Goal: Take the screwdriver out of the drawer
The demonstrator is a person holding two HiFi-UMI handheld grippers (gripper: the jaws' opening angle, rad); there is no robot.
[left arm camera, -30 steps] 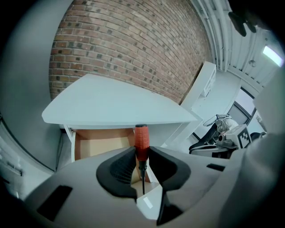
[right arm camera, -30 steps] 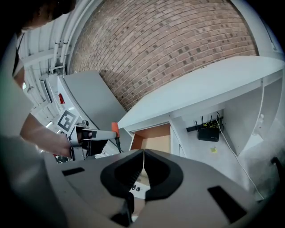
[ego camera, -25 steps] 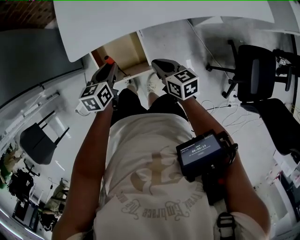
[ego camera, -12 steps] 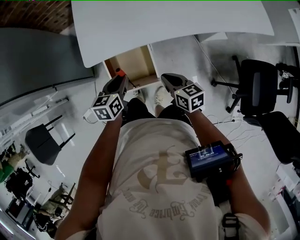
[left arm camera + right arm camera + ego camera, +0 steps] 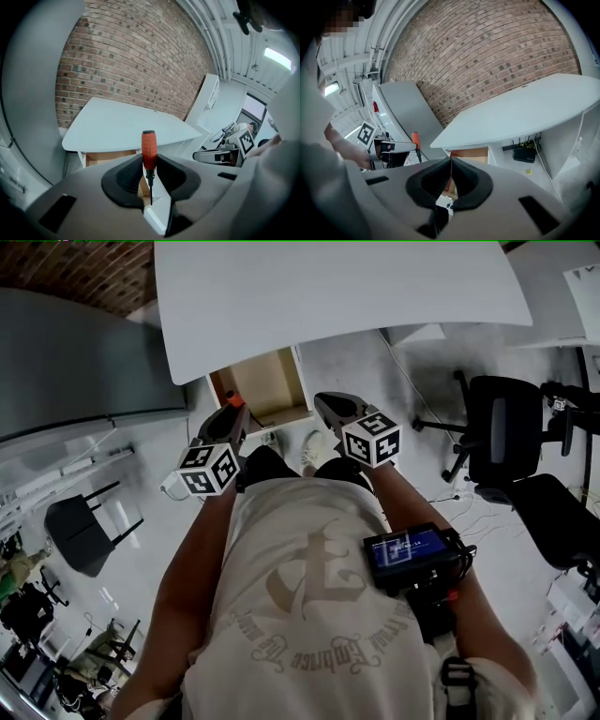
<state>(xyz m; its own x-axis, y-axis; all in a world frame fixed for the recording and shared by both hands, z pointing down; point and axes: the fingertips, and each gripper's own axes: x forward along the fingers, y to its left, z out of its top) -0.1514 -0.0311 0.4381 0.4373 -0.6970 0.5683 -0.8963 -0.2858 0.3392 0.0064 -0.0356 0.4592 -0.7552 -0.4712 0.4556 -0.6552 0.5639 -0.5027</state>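
Note:
My left gripper (image 5: 231, 416) (image 5: 150, 161) is shut on a screwdriver (image 5: 235, 401) (image 5: 149, 149) with an orange-red handle. The screwdriver stands upright between the pads, handle up and thin shaft pointing down. It hangs in front of the open wooden drawer (image 5: 265, 385) (image 5: 108, 157) under the white table (image 5: 328, 296). My right gripper (image 5: 328, 407) (image 5: 451, 169) is level with the left one, to its right, with its pads together and nothing in them. In the right gripper view the screwdriver (image 5: 415, 139) shows at the left, and the drawer (image 5: 471, 153) lies straight ahead.
Black office chairs (image 5: 506, 427) stand on the floor at the right and another chair (image 5: 84, 531) at the left. A grey partition (image 5: 75, 362) runs along the left of the table. A router (image 5: 525, 153) sits under the table by the brick wall.
Both grippers have risen a little in front of the drawer. The screwdriver has stayed in the left gripper and the right gripper has stayed shut.

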